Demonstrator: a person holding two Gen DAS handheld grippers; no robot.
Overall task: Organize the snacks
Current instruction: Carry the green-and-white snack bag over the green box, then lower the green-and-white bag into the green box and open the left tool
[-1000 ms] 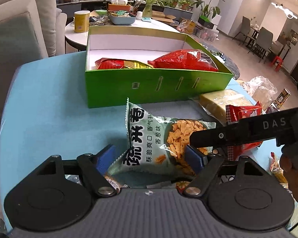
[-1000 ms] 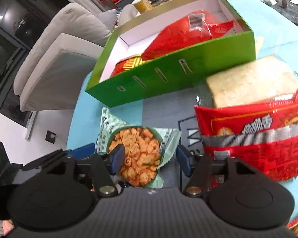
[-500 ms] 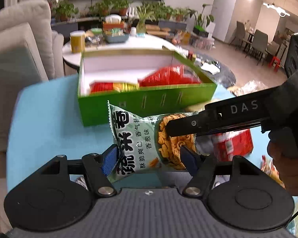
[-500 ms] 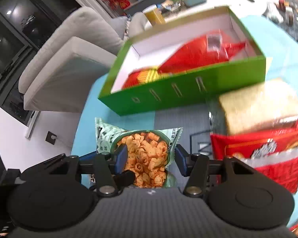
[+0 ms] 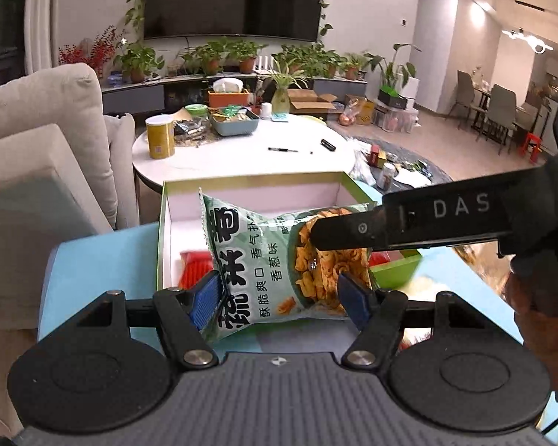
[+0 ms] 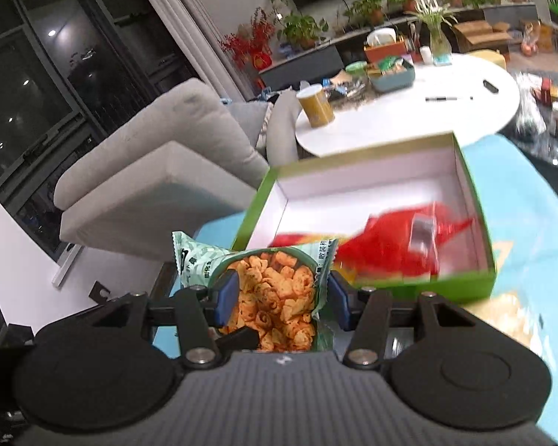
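Now both hand-held grippers, left [image 5: 279,299] and right [image 6: 281,299], pinching green snack bag [image 5: 279,260]; green box [image 6: 480,286] just beyond, ahead.

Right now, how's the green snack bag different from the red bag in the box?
The green snack bag is held up between both grippers, the left gripper and the right gripper; the red bag lies inside the green box. The green snack bag is pale green with printed crackers; the red bag is plain shiny red. Both are sealed snack packets.
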